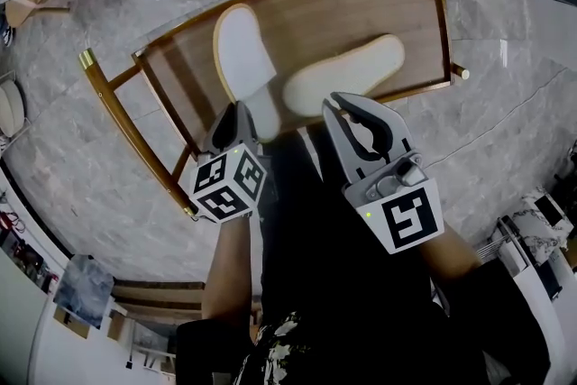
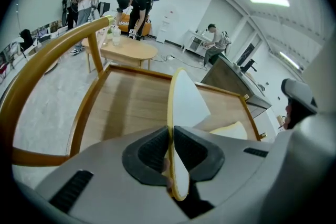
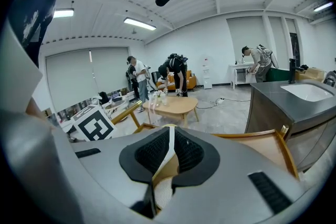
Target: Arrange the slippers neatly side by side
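Wooden bench (image 1: pixel 361 13) on marble floor (image 1: pixel 90 158); left gripper (image 1: pixel 238 114) and right gripper (image 1: pixel 340 107) clamp slippers (image 1: pixel 242 50) (image 1: pixel 347 72).

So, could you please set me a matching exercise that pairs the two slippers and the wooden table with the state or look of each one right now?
Things:
1. left slipper
2. right slipper
3. wooden table

States:
A. brown, with a raised rim
B. clamped in the right claw, stretching toward the table's right end
C. clamped in the left claw, held up on its edge

Pairs: 1-C, 2-B, 3-A
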Available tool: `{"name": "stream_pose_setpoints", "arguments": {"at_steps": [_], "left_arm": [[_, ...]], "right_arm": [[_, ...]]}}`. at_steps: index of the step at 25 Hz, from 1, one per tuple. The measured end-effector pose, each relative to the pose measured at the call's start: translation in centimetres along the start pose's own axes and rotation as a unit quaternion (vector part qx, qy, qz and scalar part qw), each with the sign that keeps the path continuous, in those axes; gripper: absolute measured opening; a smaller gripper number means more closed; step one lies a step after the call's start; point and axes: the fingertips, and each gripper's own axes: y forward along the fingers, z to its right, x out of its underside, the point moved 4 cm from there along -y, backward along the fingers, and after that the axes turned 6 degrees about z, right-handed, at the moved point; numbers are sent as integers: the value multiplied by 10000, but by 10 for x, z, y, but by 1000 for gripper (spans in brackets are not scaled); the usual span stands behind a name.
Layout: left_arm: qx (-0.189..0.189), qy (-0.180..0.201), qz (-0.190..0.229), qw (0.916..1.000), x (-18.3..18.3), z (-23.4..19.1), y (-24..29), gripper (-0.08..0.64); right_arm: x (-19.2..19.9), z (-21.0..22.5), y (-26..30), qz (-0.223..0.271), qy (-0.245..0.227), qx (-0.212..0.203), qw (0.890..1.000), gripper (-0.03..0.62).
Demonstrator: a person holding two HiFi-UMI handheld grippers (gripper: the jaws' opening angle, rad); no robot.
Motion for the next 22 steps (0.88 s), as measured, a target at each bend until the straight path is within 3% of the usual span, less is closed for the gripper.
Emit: {"name": "stream_pose_setpoints", "arguments": {"at_steps": [8, 16, 22], "left_arm": [[-21, -85, -200, 9998, 10, -19, 13, 40], [-107, 298, -598, 9977, 19, -30, 27, 40], [23, 428, -631, 9971, 15, -30, 25, 64]], "right_arm": [[4, -5, 3, -51, -12, 48, 10000, 23], [7, -8, 4, -111, -61, 149, 9998, 23], [5, -10, 4, -81, -75, 275, 9996, 23]]}}
